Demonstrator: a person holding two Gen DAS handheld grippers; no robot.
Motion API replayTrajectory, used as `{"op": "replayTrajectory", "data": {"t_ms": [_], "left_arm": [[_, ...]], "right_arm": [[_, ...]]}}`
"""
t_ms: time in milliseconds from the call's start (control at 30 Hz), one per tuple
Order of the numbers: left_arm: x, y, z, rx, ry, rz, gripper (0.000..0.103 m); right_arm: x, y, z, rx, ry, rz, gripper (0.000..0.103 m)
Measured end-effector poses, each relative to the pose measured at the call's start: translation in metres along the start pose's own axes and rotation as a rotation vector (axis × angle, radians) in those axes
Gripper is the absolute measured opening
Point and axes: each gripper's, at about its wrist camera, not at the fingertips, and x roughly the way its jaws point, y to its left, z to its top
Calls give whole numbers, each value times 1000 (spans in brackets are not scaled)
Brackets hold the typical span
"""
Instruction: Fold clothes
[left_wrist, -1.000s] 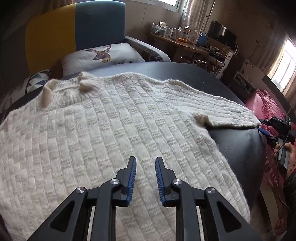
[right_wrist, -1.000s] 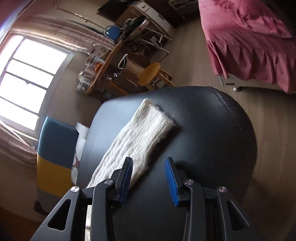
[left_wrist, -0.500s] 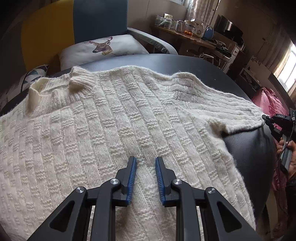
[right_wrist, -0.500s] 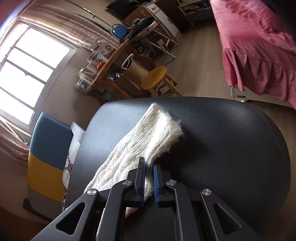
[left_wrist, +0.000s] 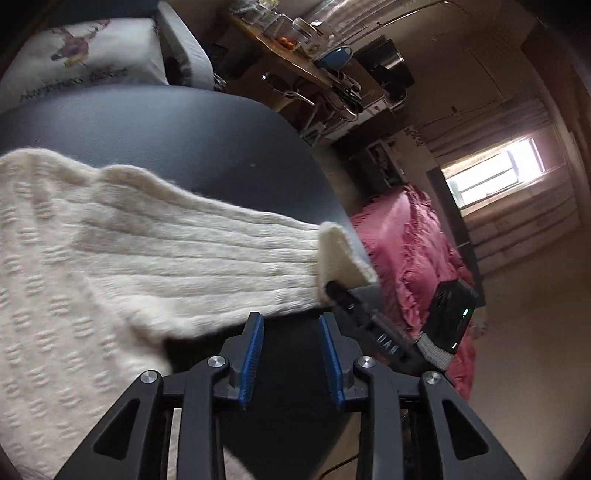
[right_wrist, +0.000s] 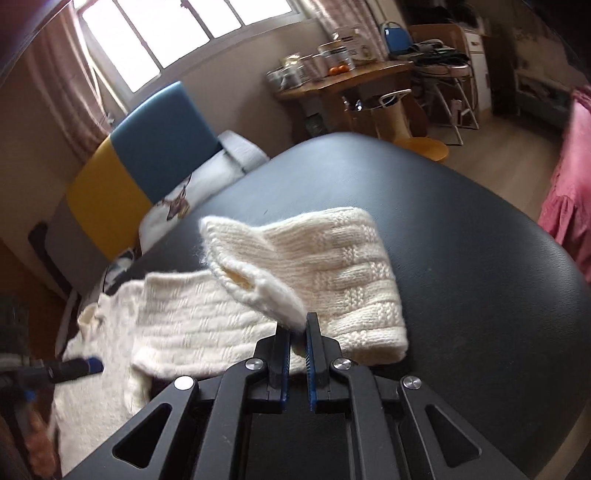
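Observation:
A cream knitted sweater (left_wrist: 74, 266) lies spread on a black leather table (left_wrist: 184, 133). My right gripper (right_wrist: 297, 326) is shut on the sleeve cuff (right_wrist: 258, 284) and holds it lifted, with the sleeve (right_wrist: 351, 280) doubled back over the table. In the left wrist view the right gripper (left_wrist: 334, 290) pinches the cuff (left_wrist: 341, 254) at the sleeve's end. My left gripper (left_wrist: 291, 325) is open and empty, over bare table just below the sleeve (left_wrist: 207, 258). It shows blurred in the right wrist view (right_wrist: 79, 367) at the left.
A blue and yellow chair (right_wrist: 147, 147) with a deer cushion (left_wrist: 85, 55) stands behind the table. A wooden desk (right_wrist: 340, 77) with jars is further back. A pink bed (left_wrist: 410, 258) lies to the right, beyond the table's rounded edge.
My right gripper has lifted the cuff and carried the sleeve inward so that it folds back. My left gripper swung right from the sweater's body toward the sleeve and opened wider.

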Motion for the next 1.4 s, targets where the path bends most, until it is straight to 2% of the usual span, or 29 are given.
{"op": "replayTrajectory", "data": {"t_ms": [100,200,333,433,467,500,533,567,667,767,833,900,933,1000,1167,1233,1267,1300,1400], "left_arm": [[33,-4,23,-66,56,-67,45],[57,-7,35,-94,79,-74,46],[77,-8,46,-94,96,-39,48],[99,-8,48,-91,140,20,47],[107,-8,48,-91,156,44,45],[113,-8,47,-87,166,62,37],[116,-10,46,-79,170,74,17],[118,-13,45,-66,167,81,5],[112,-25,40,-14,140,85,6],[89,-34,45,7,78,88,5],[62,-37,56,7,8,82,6],[29,-38,68,-9,-64,63,6],[12,-38,74,-3,-97,85,6],[-23,-37,83,7,-166,125,6],[-105,-27,84,3,-332,217,5],[-137,-21,79,-1,-384,230,5],[-153,-17,75,-4,-409,234,5],[-168,-13,72,-6,-432,237,5],[-214,2,58,-19,-493,239,5]], "right_arm": [[1,13,-7,-64,3,-14,8],[-2,30,-12,-150,0,-42,8],[0,42,-22,-256,7,-88,8],[2,43,-27,-274,10,-85,8],[2,44,-28,-280,7,-85,8],[2,44,-27,-274,6,-84,8],[3,44,-27,-269,5,-82,8],[3,44,-26,-263,4,-80,8],[4,44,-25,-247,0,-74,8],[4,43,-23,-224,-6,-62,10],[-6,39,-20,-152,-22,-4,15],[-16,33,-17,-54,-24,75,36],[-20,28,-17,9,-27,134,46],[-24,20,-20,132,-13,254,57],[-2,19,-46,425,93,571,59],[12,23,-59,552,135,694,66],[19,29,-64,586,144,716,70],[25,36,-68,620,154,737,78],[45,55,-80,721,181,802,85]]}}
